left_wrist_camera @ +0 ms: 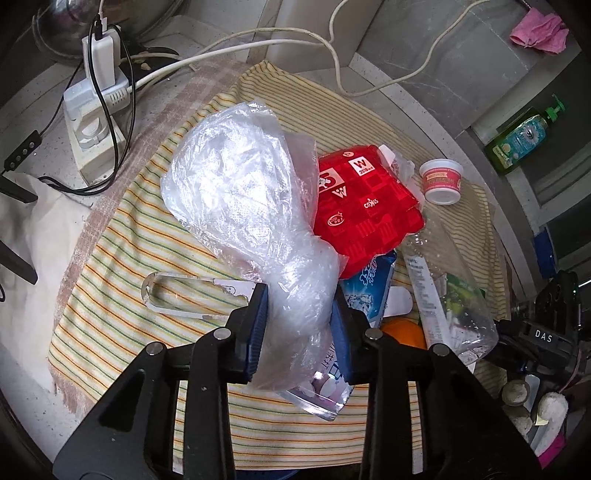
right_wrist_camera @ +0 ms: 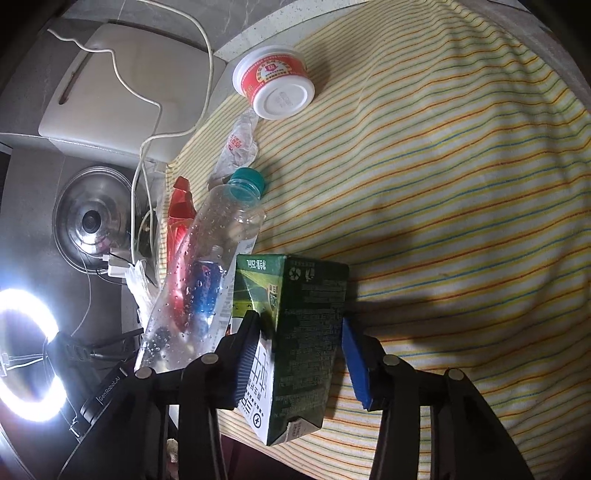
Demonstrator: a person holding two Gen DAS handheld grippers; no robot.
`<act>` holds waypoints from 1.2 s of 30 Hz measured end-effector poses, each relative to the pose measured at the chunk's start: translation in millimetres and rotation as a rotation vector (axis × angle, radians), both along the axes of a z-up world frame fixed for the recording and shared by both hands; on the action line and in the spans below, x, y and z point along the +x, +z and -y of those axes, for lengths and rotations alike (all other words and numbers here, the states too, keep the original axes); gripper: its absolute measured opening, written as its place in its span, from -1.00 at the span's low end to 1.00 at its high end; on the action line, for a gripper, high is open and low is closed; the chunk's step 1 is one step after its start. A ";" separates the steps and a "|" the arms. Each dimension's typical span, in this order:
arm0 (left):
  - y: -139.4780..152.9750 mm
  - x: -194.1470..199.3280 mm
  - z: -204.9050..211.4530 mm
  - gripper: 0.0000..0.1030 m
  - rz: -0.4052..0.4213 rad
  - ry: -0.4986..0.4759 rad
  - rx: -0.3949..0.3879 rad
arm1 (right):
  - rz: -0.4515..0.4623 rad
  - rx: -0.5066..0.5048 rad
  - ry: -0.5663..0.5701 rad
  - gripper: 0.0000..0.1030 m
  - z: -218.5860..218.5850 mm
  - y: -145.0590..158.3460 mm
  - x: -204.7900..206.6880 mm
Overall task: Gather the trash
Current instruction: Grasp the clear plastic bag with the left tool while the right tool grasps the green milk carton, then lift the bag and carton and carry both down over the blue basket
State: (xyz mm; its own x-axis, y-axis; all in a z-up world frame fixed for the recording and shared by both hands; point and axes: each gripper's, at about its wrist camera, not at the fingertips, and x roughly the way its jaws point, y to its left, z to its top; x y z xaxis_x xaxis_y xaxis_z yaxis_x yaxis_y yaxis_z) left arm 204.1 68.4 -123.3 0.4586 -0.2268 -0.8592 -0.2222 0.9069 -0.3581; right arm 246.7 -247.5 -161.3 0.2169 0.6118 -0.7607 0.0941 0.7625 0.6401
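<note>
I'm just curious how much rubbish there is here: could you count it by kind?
Plastic bottle: 1
Drink carton: 1
Small tub: 1
Soft bags and packets: 5 (clear bag, red packet, blue-white packet, crumpled wrapper, clear pouch)
Total: 8, leaving out a half-hidden orange object.

This is a home kitchen counter. A speckled stone worktop (left_wrist_camera: pixel 22 122) carries a striped cloth (left_wrist_camera: pixel 122 314), and at 2 o'clock in the left view a green bottle of dish soap (left_wrist_camera: pixel 522 138) stands on a ledge, with a pink rag (left_wrist_camera: pixel 539 31) at 1 o'clock. A steel pot lid (right_wrist_camera: pixel 94 221) lies at 9 o'clock in the right view, below a white cutting board (right_wrist_camera: pixel 122 107) at 11 o'clock. A power strip (left_wrist_camera: pixel 94 125) with a plugged charger sits at 10 o'clock in the left view.
</note>
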 end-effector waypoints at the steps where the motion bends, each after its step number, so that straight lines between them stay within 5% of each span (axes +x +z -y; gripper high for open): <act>1: 2.9 -2.3 -1.0 -0.39 0.008 0.003 0.002 | 0.007 0.003 -0.002 -0.17 1.1 2.0 -0.9; 25: 44.2 -91.2 15.6 -0.43 0.093 0.034 0.056 | 0.215 -0.098 -0.015 -0.22 46.2 60.8 -55.1; 36: 49.2 -148.3 45.4 -0.43 0.110 0.012 0.056 | 0.250 -0.053 0.038 -0.22 53.1 69.5 -103.3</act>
State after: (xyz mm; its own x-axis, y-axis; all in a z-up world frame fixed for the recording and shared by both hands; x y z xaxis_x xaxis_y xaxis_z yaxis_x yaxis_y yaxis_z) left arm 55.9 23.0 -74.1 0.5530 -0.1742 -0.8148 -0.1953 0.9236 -0.3300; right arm 143.5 -300.6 -91.8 0.3797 0.5838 -0.7177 -0.0916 0.7957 0.5988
